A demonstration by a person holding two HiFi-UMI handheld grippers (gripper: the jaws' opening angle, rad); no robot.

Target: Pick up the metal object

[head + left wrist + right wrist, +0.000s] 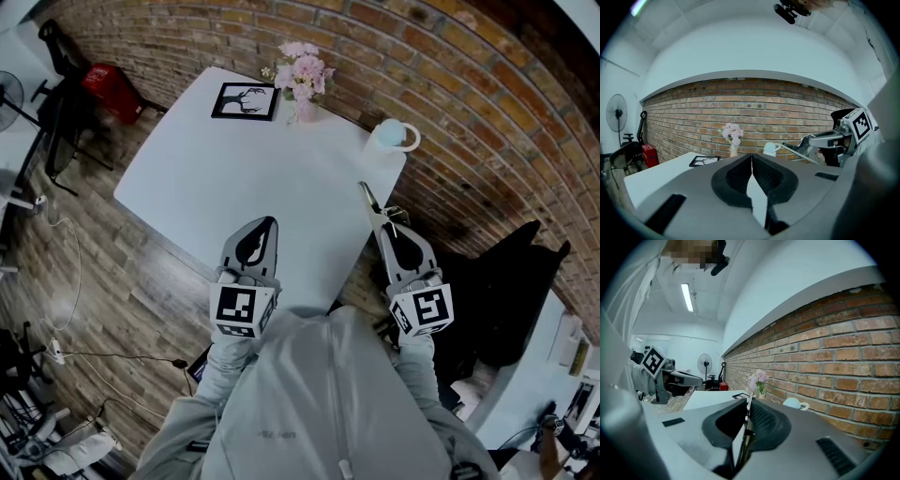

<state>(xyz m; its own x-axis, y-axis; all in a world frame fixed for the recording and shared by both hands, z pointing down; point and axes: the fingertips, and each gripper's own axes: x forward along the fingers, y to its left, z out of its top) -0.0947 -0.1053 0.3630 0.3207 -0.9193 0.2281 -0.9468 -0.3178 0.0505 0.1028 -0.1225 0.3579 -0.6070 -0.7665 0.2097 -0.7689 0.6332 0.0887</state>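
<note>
Right gripper (382, 225) clamped on metal strip (367, 196), lifted off table (206, 169), so pickup looks done; left gripper (265, 225) jaws together, empty.

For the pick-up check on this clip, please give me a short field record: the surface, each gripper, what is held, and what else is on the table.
surface: white rectangular table by a red brick wall
left gripper: jaws together, empty, above the table's near edge
right gripper: jaws closed on a thin silver metal object, which points towards the mug
on table: black-framed picture; pink flowers in a small vase; pale handled mug
task status: metal object gripped, apparently lifted off the table
</note>
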